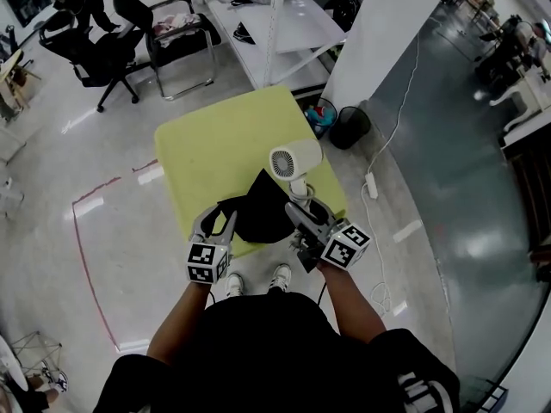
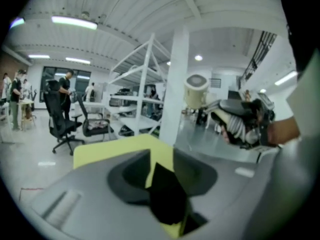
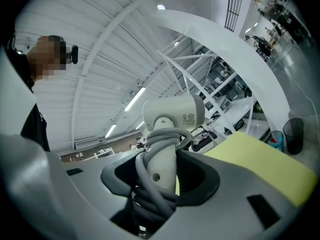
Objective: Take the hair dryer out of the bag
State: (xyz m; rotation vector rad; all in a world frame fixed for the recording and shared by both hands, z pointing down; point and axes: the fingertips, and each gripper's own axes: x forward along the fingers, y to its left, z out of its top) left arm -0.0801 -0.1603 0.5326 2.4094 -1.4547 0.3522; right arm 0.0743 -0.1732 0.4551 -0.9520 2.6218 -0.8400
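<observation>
Fingers on the right gripper [image 3: 162, 176] close on the handle of the hair dryer [image 3: 172, 116], one pad on each side. Grey cord [image 3: 150, 194] is wound round the handle and bunches low between the jaws. Dryer stands upright in the grip, with its cream barrel above the fingertips and its rating label facing the camera.

Head view: right gripper [image 1: 301, 213] holds the dryer [image 1: 294, 162] over the yellow-green table [image 1: 215, 136]. Barrel sits beyond the fingertips, vent grille up. Dryer is fully out of the black bag [image 1: 263, 213], just beside the bag's right edge.

Left gripper [image 2: 162, 179]: jaws partly apart, with a pointed flap of the bag [image 2: 167, 199] between them. A sliver of yellow table [image 2: 110, 149] shows beside the flap, so the pads are not pressed flat on it. Dryer [image 2: 197, 89] shows up and to the right in this view, well clear of these fingers.

Head view puts the left gripper [image 1: 215, 224] at the bag's left corner. Bag lies crumpled on the table's near edge, between the two grippers.
</observation>
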